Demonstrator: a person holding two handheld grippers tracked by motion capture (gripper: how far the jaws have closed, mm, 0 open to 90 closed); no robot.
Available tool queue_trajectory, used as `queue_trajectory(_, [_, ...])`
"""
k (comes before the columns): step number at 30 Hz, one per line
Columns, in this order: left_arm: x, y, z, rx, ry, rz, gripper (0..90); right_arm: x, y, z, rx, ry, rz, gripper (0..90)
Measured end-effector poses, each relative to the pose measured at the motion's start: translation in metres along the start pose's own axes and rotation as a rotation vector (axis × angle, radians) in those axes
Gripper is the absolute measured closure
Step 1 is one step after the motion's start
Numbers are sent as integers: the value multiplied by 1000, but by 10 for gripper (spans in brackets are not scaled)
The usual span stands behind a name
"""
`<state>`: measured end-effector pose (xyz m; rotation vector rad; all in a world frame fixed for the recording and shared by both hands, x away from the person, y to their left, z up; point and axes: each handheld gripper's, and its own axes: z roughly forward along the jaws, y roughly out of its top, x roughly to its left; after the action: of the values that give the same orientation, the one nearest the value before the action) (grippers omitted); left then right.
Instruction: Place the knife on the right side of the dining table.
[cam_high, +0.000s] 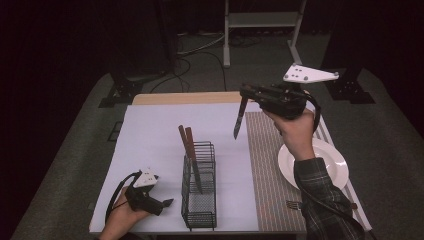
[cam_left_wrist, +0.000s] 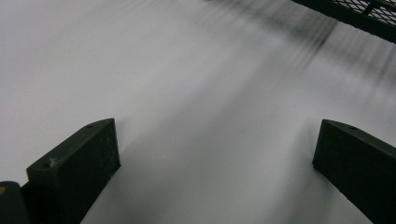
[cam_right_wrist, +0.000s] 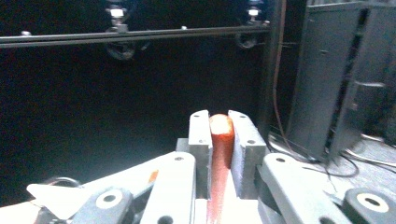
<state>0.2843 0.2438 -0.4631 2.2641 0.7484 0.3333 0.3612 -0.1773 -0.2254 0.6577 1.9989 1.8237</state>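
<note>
Meanwhile, right gripper (cam_high: 246, 93) clamps knife (cam_high: 239, 119) above rack (cam_high: 200, 192); left gripper (cam_high: 167, 202) gapes empty.

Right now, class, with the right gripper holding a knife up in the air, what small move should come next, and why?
Probably carry the knife right and lower it onto the striped placemat beside the white plate. The right gripper is shut on its wooden handle with the blade hanging down, well clear of the wire caddy. A fork already lies on the mat, so a place setting seems under way.
</note>
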Motion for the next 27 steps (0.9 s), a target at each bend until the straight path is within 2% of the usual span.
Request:
queue_trajectory(1, [0, 0, 0, 0, 0, 0, 0, 0, 0, 0, 0, 0, 0, 799])
queue_trajectory(2, [0, 0, 0, -2, 0, -3, 0, -6, -4, -3, -4, -26, 4, 799])
queue_trajectory(5, [0, 0, 0, -2, 0, -3, 0, -13, -9, -6, -4, -51, 14, 800])
queue_trajectory(6, [0, 0, 0, -2, -1, -3, 0, -20, -14, -7, 3, -72, 23, 800])
queue_trajectory(7, [0, 0, 0, -2, 0, -3, 0, -20, -14, -7, 3, -72, 23, 800])
queue_trajectory(10, [0, 0, 0, -2, 0, -3, 0, -32, -24, -10, 17, -122, 35, 800])
queue_trajectory(13, [0, 0, 0, -2, 0, -2, 0, -39, -29, -12, 21, -143, 42, 799])
queue_trajectory(15, [0, 0, 0, -2, 0, -3, 0, -49, -36, -13, 31, -183, 47, 799])
queue_trajectory(16, [0, 0, 0, -2, 0, -3, 0, -49, -36, -13, 31, -183, 47, 799])
queue_trajectory(23, [0, 0, 0, -4, 1, -3, 0, -72, -56, -14, 43, -245, 77, 799])
queue_trajectory(27, [0, 0, 0, -4, 1, -2, 0, -80, -64, -14, 48, -265, 86, 799])
